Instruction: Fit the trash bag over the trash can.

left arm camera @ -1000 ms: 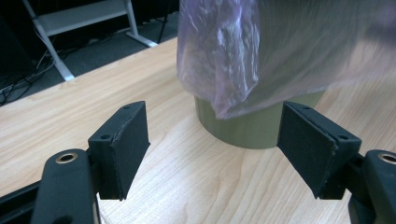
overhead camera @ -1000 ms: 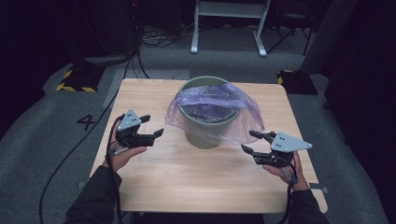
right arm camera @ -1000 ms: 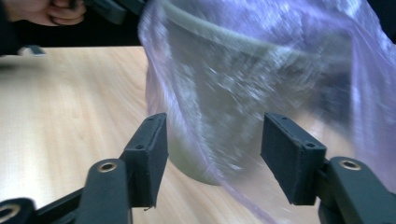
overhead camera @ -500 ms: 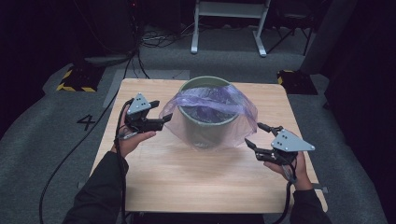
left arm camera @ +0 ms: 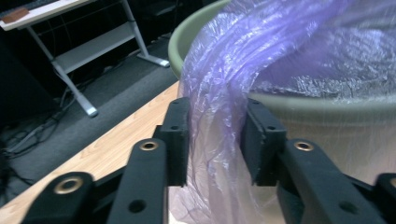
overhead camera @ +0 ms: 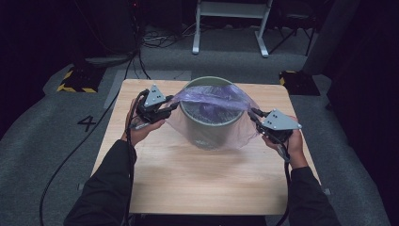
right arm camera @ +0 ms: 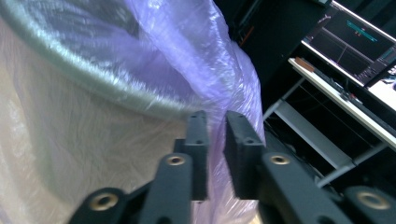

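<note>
A green bin (overhead camera: 209, 125) stands at the centre of the bench (overhead camera: 188, 179), draped in a purple plastic bag (overhead camera: 211, 96). The left gripper (overhead camera: 164, 109) and the right gripper (overhead camera: 254, 115) flank it at mid-frame; both sets of fingers have just been closing and now pinch bag film, likely to stretch its mouth over the rim.
</note>
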Available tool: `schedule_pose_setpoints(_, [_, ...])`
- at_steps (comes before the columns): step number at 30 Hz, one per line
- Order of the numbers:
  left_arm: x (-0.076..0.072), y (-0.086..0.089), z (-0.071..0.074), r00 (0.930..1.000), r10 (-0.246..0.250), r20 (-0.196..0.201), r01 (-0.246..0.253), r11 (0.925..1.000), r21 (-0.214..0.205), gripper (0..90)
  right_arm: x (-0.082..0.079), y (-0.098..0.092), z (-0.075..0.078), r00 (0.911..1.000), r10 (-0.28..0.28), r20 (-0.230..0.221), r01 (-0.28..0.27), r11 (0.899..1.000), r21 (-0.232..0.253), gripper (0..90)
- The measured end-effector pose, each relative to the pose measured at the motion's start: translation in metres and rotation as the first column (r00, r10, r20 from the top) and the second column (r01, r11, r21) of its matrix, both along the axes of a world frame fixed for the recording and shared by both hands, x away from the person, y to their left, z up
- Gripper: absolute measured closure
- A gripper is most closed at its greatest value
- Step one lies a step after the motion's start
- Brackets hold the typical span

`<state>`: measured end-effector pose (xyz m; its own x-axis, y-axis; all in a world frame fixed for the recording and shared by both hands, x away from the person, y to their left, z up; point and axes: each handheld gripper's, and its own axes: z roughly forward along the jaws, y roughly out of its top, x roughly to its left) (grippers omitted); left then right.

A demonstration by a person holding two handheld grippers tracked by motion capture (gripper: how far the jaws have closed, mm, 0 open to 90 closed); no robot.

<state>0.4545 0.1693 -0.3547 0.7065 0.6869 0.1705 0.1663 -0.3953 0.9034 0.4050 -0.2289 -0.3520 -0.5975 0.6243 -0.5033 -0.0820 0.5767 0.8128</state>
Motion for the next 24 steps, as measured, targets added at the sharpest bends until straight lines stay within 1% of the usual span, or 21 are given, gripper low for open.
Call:
schedule_pose_setpoints(1, [0.0, 0.001, 0.0, 1.0, 0.001, 0.001, -0.001, 0.9999, -0.013, 59.2, 0.001, 0.0, 0.001, 1.0, -0.007, 0.004, 0.007, 1.0, 0.0, 85.7])
schedule_pose_setpoints(2, [0.0, 0.002, 0.001, 1.0, 0.002, 0.002, -0.002, 0.9999, -0.016, 58.7, 0.003, 0.0, 0.002, 0.9999, -0.014, 0.008, 0.014, 1.0, -0.001, 87.9])
schedule_pose_setpoints(4, [0.0, 0.005, 0.003, 0.9999, -0.013, 0.001, 0.013, 0.9995, -0.027, 54.6, 0.007, -0.001, 0.004, 0.9999, -0.015, -0.002, 0.015, 1.0, 0.015, 90.0])
schedule_pose_setpoints(5, [0.0, 0.006, 0.005, 0.9999, -0.014, 0.0, 0.014, 0.9992, -0.038, 51.2, 0.008, -0.002, 0.006, 0.9998, -0.017, -0.008, 0.017, 0.999, 0.029, 90.0])
schedule_pose_setpoints(6, [0.0, 0.008, 0.007, 0.9996, -0.026, -0.005, 0.026, 0.9978, -0.061, 45.7, 0.01, -0.004, 0.007, 0.9998, -0.018, -0.011, 0.019, 0.999, 0.048, 90.0])
schedule_pose_setpoints(7, [-0.001, 0.01, 0.008, 0.9994, -0.034, -0.002, 0.033, 0.9962, -0.08, 41.0, 0.011, -0.005, 0.009, 0.9997, -0.023, -0.012, 0.024, 0.997, 0.067, 90.0])
schedule_pose_setpoints(8, [-0.002, 0.012, 0.01, 0.9994, -0.035, 0.007, 0.035, 0.995, -0.093, 40.4, 0.012, -0.006, 0.011, 0.9995, -0.029, -0.013, 0.03, 0.996, 0.082, 90.0])
schedule_pose_setpoints(9, [-0.004, 0.014, 0.011, 0.9989, -0.046, 0.008, 0.046, 0.9935, -0.104, 38.7, 0.013, -0.007, 0.013, 0.9995, -0.028, -0.014, 0.03, 0.995, 0.095, 90.0])
schedule_pose_setpoints(10, [-0.006, 0.015, 0.013, 0.9985, -0.054, 0.011, 0.055, 0.9931, -0.103, 35.6, 0.014, -0.008, 0.015, 0.9994, -0.025, -0.023, 0.028, 0.993, 0.113, 90.0])
schedule_pose_setpoints(11, [-0.008, 0.015, 0.014, 0.9985, -0.051, 0.018, 0.052, 0.9933, -0.103, 34.4, 0.015, -0.008, 0.016, 0.9993, -0.024, -0.027, 0.027, 0.992, 0.126, 90.0])
schedule_pose_setpoints(12, [-0.01, 0.016, 0.015, 0.9982, -0.057, 0.018, 0.059, 0.9927, -0.105, 33.3, 0.016, -0.008, 0.017, 0.9992, -0.027, -0.029, 0.03, 0.991, 0.133, 90.0])
schedule_pose_setpoints(14, [-0.012, 0.016, 0.017, 0.998, -0.058, 0.025, 0.06, 0.9926, -0.106, 31.4, 0.017, -0.006, 0.018, 0.999, -0.033, -0.032, 0.037, 0.99, 0.135, 90.0])
schedule_pose_setpoints(16, [-0.015, 0.015, 0.02, 0.9966, -0.075, 0.034, 0.079, 0.9898, -0.119, 30.4, 0.018, -0.002, 0.02, 0.9989, -0.027, -0.038, 0.032, 0.99, 0.135, 90.0])
schedule_pose_setpoints(17, [-0.015, 0.014, 0.021, 0.9965, -0.078, 0.031, 0.081, 0.9898, -0.117, 30.5, 0.019, 0.001, 0.021, 0.999, -0.029, -0.035, 0.034, 0.991, 0.128, 90.0])
schedule_pose_setpoints(18, [-0.015, 0.012, 0.021, 0.9957, -0.087, 0.031, 0.09, 0.9904, -0.104, 30.6, 0.019, 0.003, 0.023, 0.9989, -0.027, -0.038, 0.031, 0.991, 0.129, 90.0])
schedule_pose_setpoints(19, [-0.015, 0.009, 0.021, 0.9943, -0.103, 0.027, 0.106, 0.9894, -0.1, 30.4, 0.02, 0.005, 0.024, 0.9987, -0.021, -0.046, 0.027, 0.991, 0.132, 90.0])
schedule_pose_setpoints(22, [-0.014, 0.003, 0.018, 0.9918, -0.127, 0.013, 0.128, 0.9892, -0.073, 29.2, 0.022, 0.014, 0.029, 0.9981, -0.024, -0.056, 0.031, 0.992, 0.123, 90.0])
schedule_pose_setpoints(24, [-0.014, 0.0, 0.016, 0.9926, -0.12, 0.018, 0.121, 0.9918, -0.042, 29.1, 0.024, 0.018, 0.031, 0.9976, -0.028, -0.063, 0.035, 0.992, 0.118, 90.0])
